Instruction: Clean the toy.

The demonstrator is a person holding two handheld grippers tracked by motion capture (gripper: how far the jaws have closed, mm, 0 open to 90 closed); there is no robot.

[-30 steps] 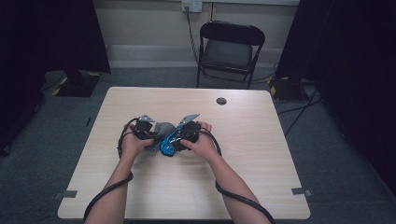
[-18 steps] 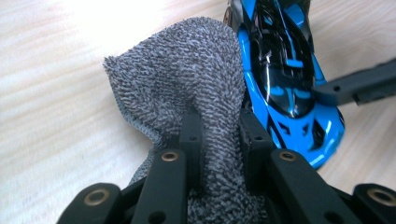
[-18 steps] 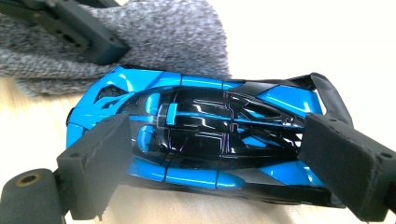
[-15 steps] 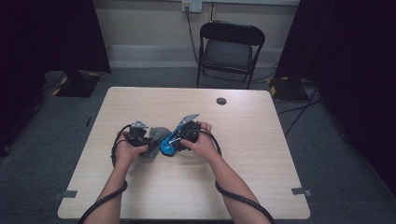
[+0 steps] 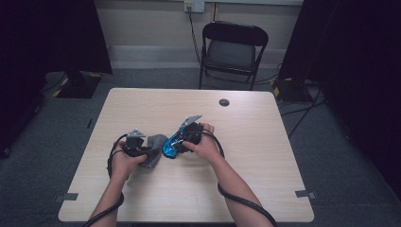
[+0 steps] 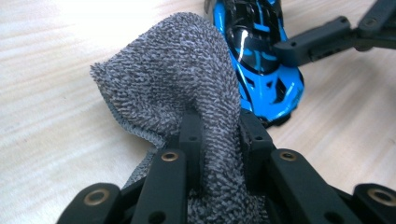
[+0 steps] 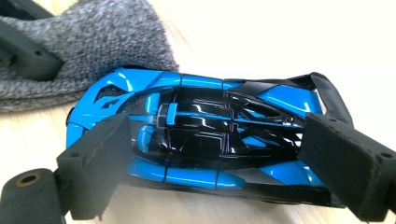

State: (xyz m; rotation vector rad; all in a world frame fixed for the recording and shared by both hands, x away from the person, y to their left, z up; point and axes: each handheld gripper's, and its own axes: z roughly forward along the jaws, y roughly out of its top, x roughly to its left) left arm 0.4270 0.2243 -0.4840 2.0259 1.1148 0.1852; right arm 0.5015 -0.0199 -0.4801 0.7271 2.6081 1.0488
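On the light wooden table, near its front-left part, 2 hands are working close together. At the left, the left gripper is pinching a folded grey terry cloth tightly between its jaws, the cloth bunching up just beside the car's nose. To its right, the right gripper is clamping a blue and black toy sports car at both ends, wheels resting on the tabletop.
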